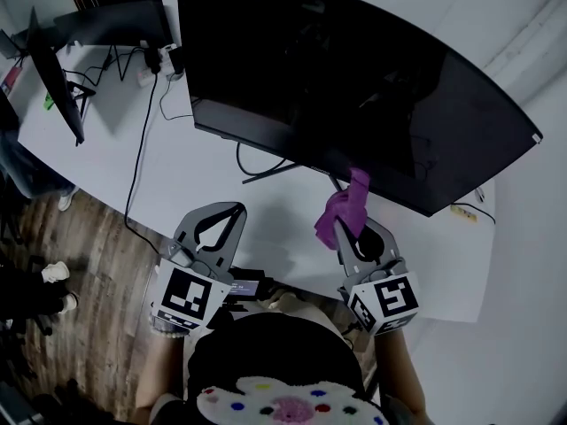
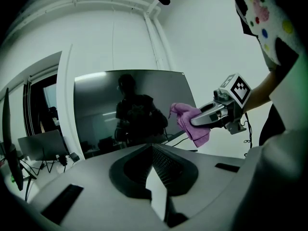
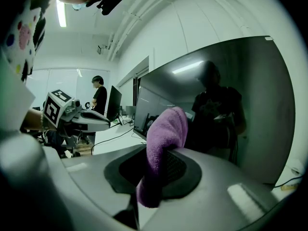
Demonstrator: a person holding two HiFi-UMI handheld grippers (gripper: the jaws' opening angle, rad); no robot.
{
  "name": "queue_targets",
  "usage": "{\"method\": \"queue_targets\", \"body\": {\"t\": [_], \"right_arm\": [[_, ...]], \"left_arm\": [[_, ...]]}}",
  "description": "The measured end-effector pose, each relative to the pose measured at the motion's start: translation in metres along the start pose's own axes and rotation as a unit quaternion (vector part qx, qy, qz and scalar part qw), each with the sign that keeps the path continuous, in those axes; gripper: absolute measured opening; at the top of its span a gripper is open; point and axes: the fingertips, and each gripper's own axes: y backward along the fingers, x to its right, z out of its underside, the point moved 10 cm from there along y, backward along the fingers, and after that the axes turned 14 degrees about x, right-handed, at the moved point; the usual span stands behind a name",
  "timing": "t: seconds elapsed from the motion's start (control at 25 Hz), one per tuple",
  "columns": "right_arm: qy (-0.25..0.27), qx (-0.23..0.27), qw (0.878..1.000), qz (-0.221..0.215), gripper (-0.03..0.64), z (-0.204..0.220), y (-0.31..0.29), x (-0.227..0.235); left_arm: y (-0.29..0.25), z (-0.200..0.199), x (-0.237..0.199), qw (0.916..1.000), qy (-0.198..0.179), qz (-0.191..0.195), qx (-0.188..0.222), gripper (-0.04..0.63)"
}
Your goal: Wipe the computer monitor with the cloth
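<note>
Your right claw (image 1: 347, 230) is clenched on the purple cloth (image 1: 347, 204) at the lower edge of the monitor (image 1: 354, 87), mid-frame; your left claw (image 1: 232, 211) is closed on nothing

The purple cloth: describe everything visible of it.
The cloth is purple-pink, soft and fuzzy like terry or microfibre, bunched into a thick fold. The right tool is shut on its lower part, and its rounded top sticks out past the jaws. It is held in the air above the white desk, right at the lower edge of the dark monitor. Whether it touches the screen cannot be told.
</note>
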Motion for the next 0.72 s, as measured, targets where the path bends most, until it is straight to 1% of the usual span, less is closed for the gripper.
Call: {"method": "queue_targets", "body": {"t": [0.44,0.6,0.72], "right_arm": [[0.019,-0.007,1.0,-0.004,0.069,0.0031,-0.0007,-0.0008],[0.036,-0.01,0.999,-0.015,0.069,0.0024,-0.0024,-0.0023],[0.032,-0.017,0.999,-0.015,0.069,0.0049,-0.0022,-0.0039]], "left_arm": [[-0.0001,0.0015,0.0021,1.0,0.006,0.0,-0.002,0.006],[-0.0023,0.0004,0.0033,1.0,0.002,0.003,-0.002,0.006],[-0.0035,-0.0024,0.0042,1.0,0.0,0.006,0.003,0.006]]}}
